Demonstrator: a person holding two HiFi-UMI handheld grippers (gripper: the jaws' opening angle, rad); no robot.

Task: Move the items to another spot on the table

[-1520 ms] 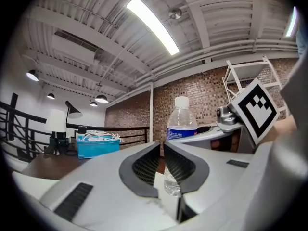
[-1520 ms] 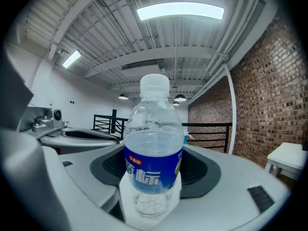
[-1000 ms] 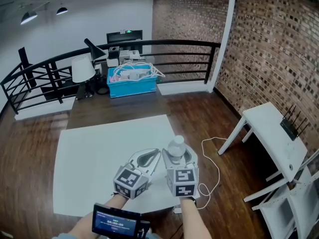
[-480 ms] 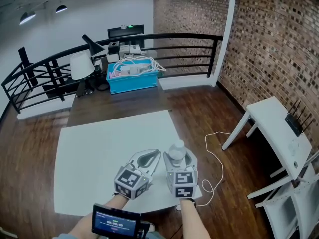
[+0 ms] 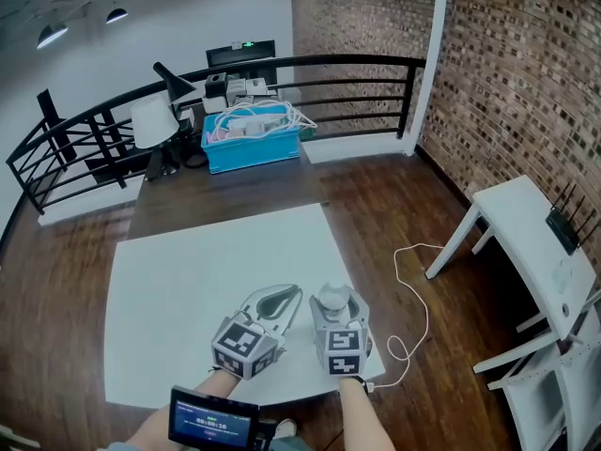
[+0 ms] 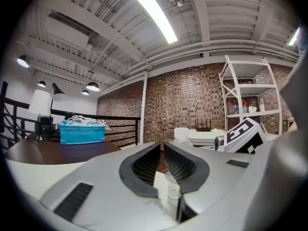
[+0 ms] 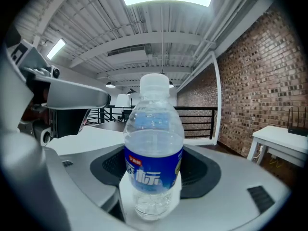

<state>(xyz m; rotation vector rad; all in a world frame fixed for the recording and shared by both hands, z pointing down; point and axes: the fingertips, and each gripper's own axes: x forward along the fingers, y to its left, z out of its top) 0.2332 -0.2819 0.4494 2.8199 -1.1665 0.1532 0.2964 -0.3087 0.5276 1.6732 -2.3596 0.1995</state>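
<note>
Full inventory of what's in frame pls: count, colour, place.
water bottle: 1, clear with blue label and white cap, between the right gripper's jaws
table: 1, white top, under both grippers
dark table: 1, brown, beyond the white one
bin: 1, blue, on the dark table, holds white cables
lamp: 1, white shade, left of the bin
side table: 1, white, far right
floor cable: 1, white, right of the table
left gripper: grey, jaws together, empty
right gripper: grey, jaws shut on the water bottle
</note>
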